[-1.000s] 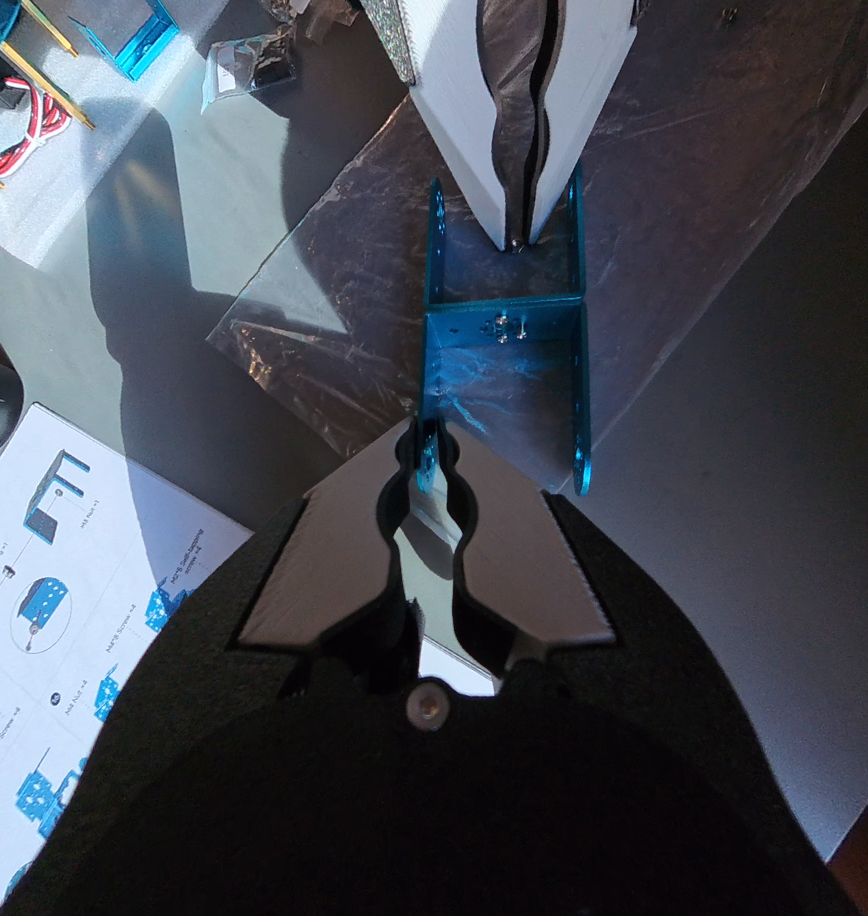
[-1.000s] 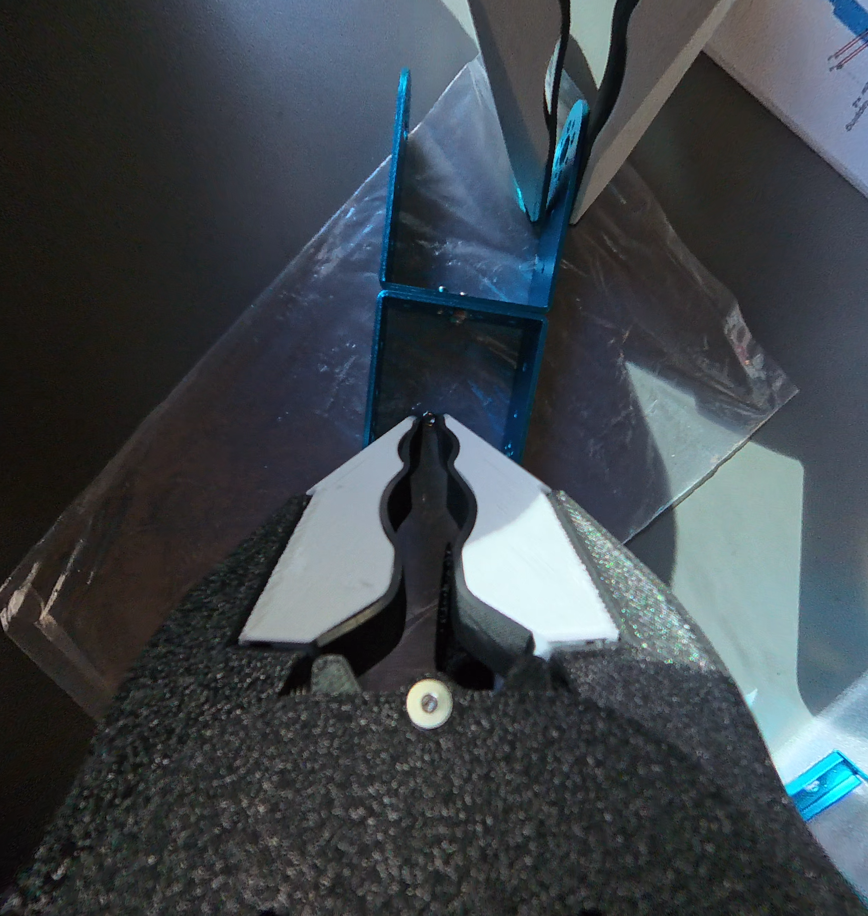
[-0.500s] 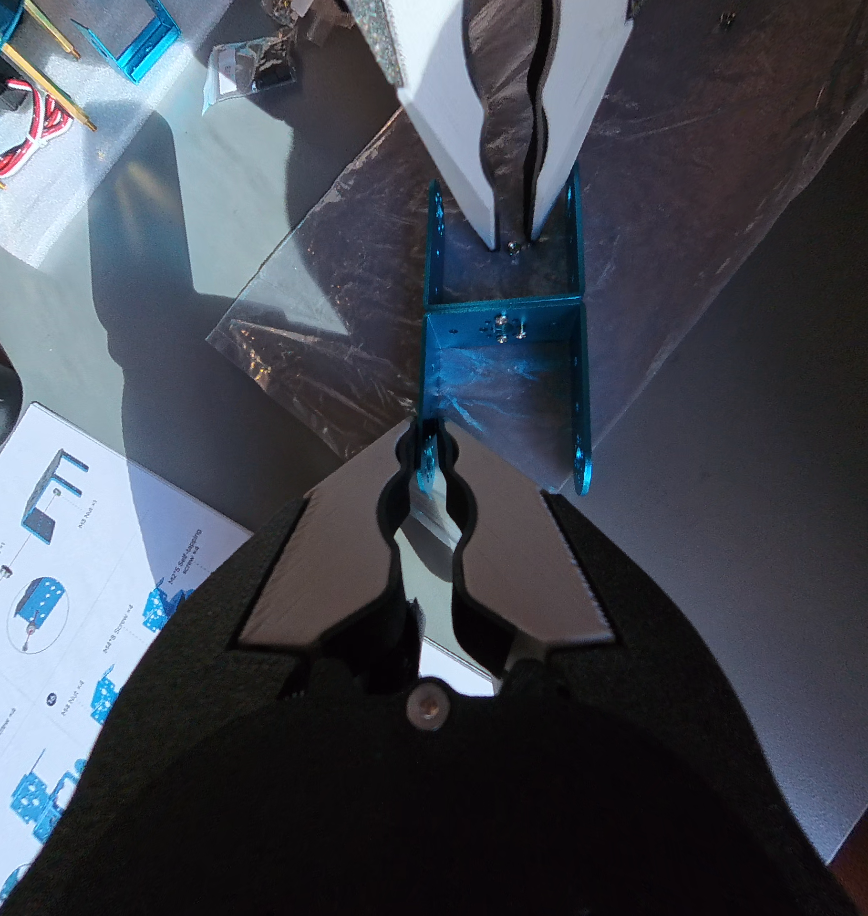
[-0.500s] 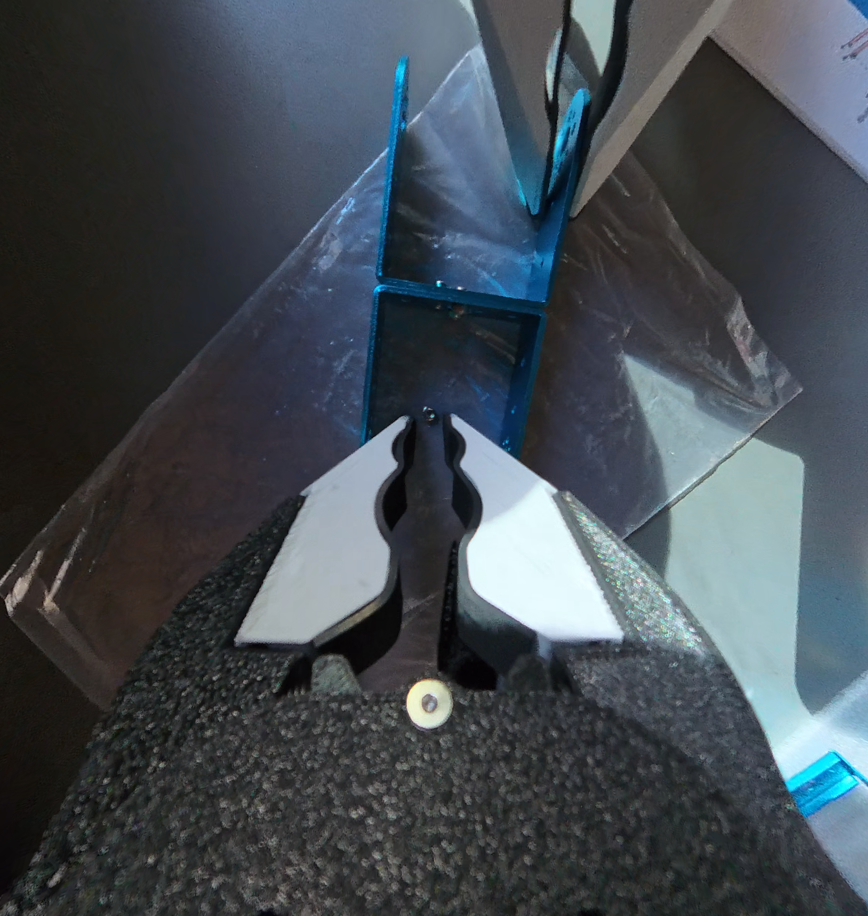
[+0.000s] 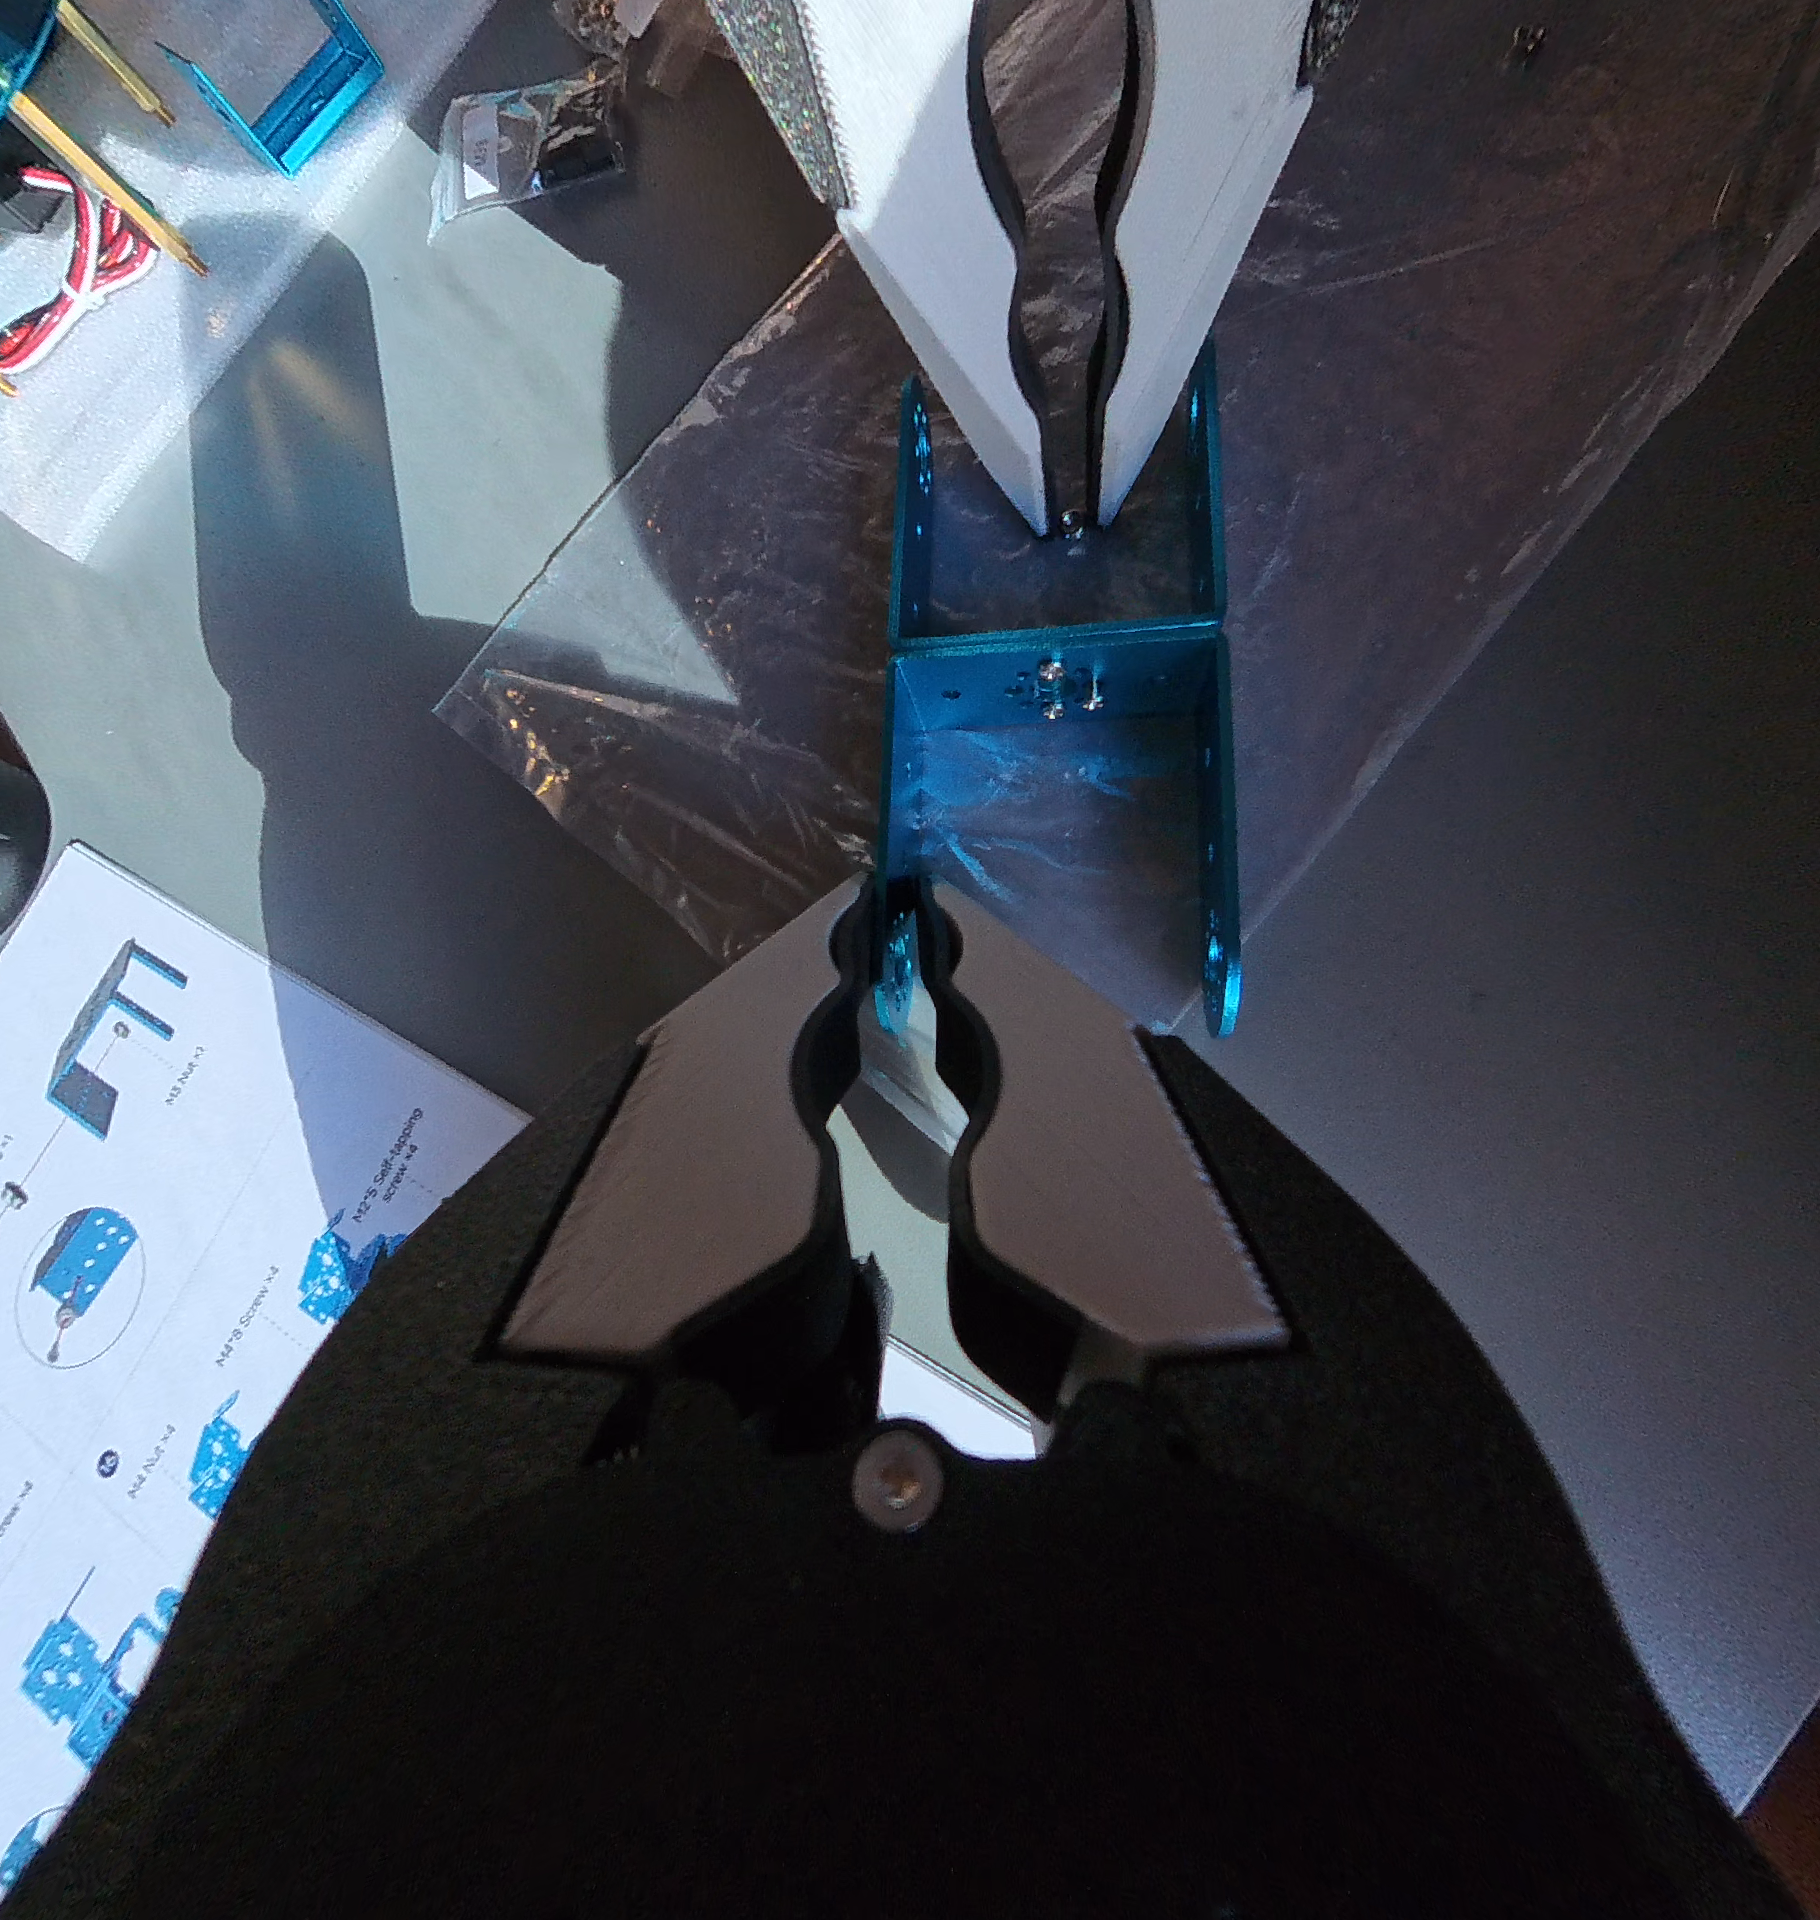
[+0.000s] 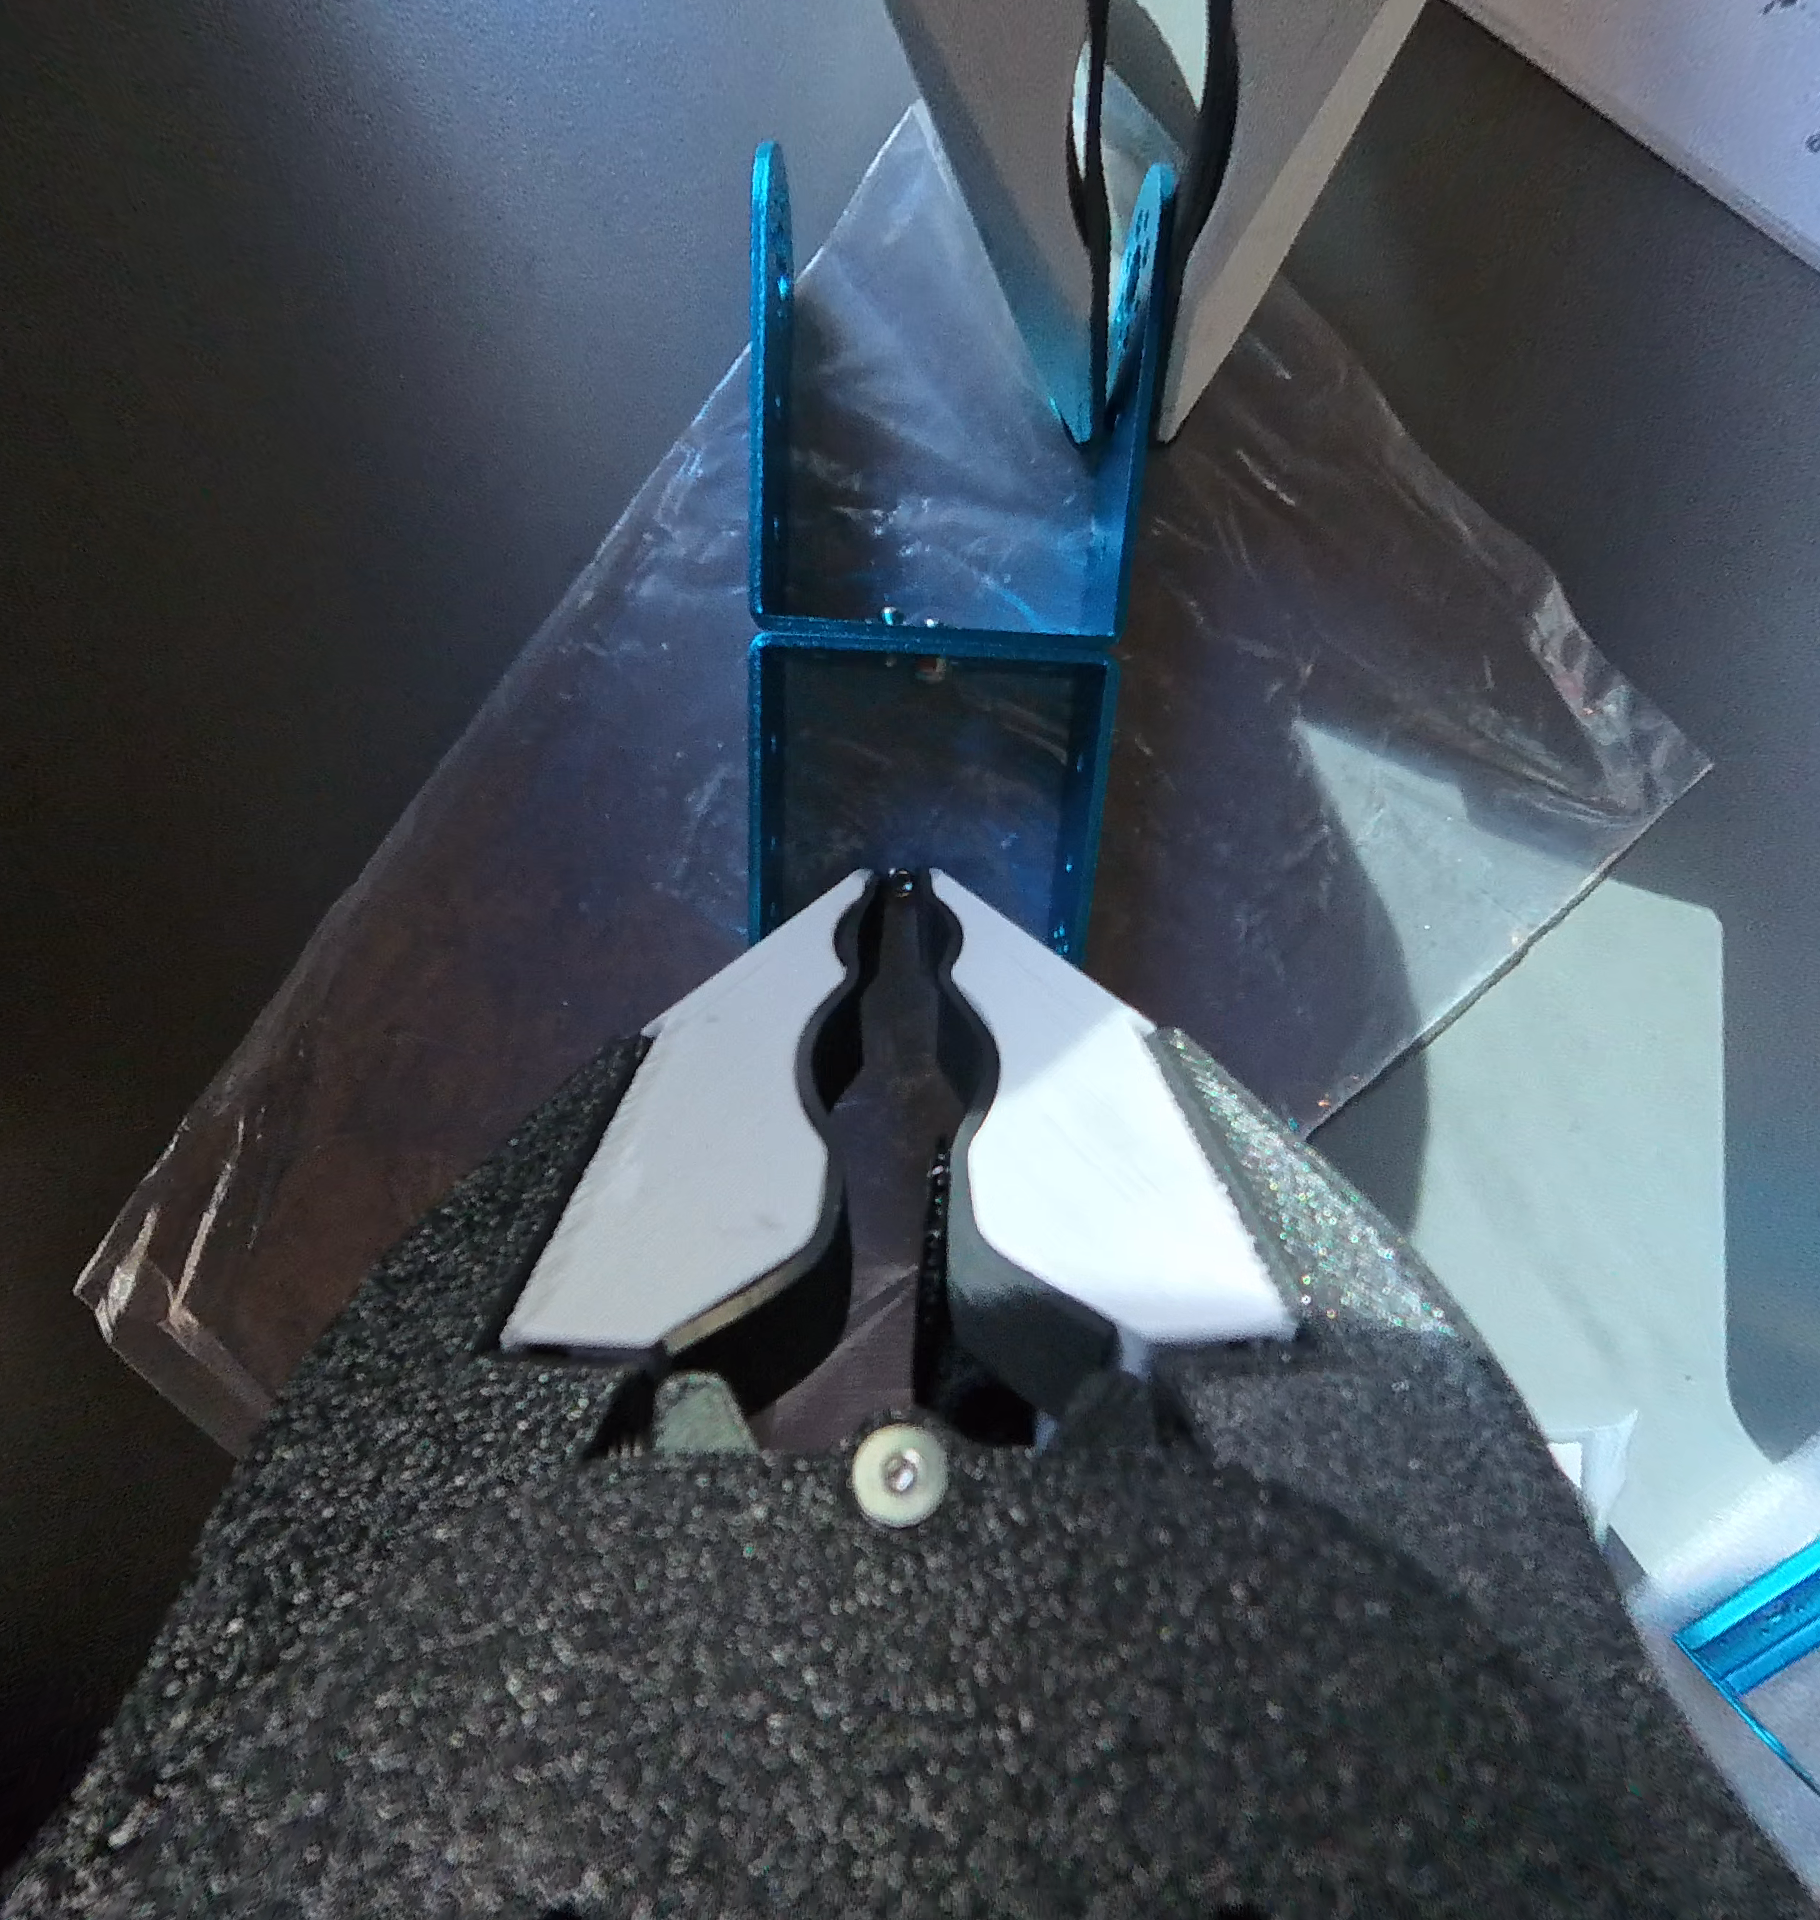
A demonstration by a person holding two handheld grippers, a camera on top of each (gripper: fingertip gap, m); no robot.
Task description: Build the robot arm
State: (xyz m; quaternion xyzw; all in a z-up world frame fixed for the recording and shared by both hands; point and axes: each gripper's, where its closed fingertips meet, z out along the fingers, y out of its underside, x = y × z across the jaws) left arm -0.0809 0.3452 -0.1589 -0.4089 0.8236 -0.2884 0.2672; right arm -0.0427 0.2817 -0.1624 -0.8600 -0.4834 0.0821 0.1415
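A blue metal bracket point(image 5: 1062, 717), two U-shaped pieces joined back to back by small screws, stands on a clear plastic bag point(image 5: 740, 665). My left gripper point(image 5: 898, 914) is shut on the end of the bracket's near left arm. It also shows at the top of the right wrist view point(image 6: 1119, 416), clamped on that arm. My right gripper point(image 6: 898, 888) is shut on a small dark screw point(image 6: 900, 881). It hangs between the bracket's point(image 6: 937, 644) other two arms, short of the cross plate. The left wrist view shows it point(image 5: 1070, 509) with the screw point(image 5: 1070, 523) at its tips.
A printed instruction sheet point(image 5: 158, 1299) lies at the left on the grey table point(image 5: 1560, 1039). At the far left are a small bag of parts point(image 5: 532, 145), a loose blue bracket point(image 5: 282, 83) and an assembly with red wires point(image 5: 44, 239). Another blue part point(image 6: 1768, 1631) lies at the lower right. My right fingertips sit around 8 cm from my left ones.
The right gripper has shifted only slightly with the screw between the bracket's arms. The left gripper and the bracket have stayed still.
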